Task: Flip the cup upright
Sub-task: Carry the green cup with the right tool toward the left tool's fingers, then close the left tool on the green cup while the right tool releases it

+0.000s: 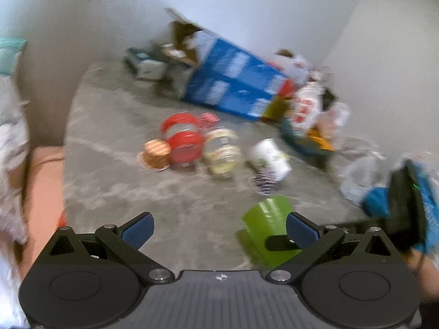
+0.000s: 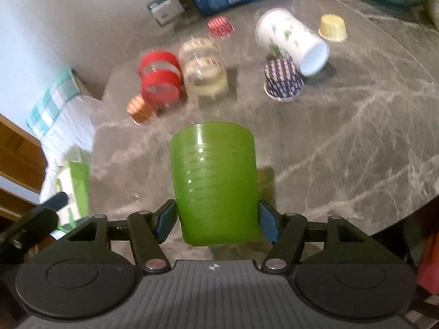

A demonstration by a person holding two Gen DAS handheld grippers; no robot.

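Note:
A green plastic cup [image 2: 215, 181] sits between the blue pads of my right gripper [image 2: 218, 220], which is shut on its sides and holds it over the grey marble table [image 2: 343, 142]. Its flat end points away from the camera. The same cup [image 1: 264, 227] shows low in the left wrist view, with a right gripper finger [image 1: 279, 242] against it. My left gripper [image 1: 219, 229] is open and empty, to the left of the cup.
A white cup [image 2: 293, 41] lies on its side mid-table. Around it stand a purple liner [image 2: 282, 79], a yellow one [image 2: 333, 27], an orange one [image 2: 140, 109], and red-lidded [image 2: 160, 78] and clear jars [image 2: 204, 67]. A blue box [image 1: 233, 82] and bags lie at the back.

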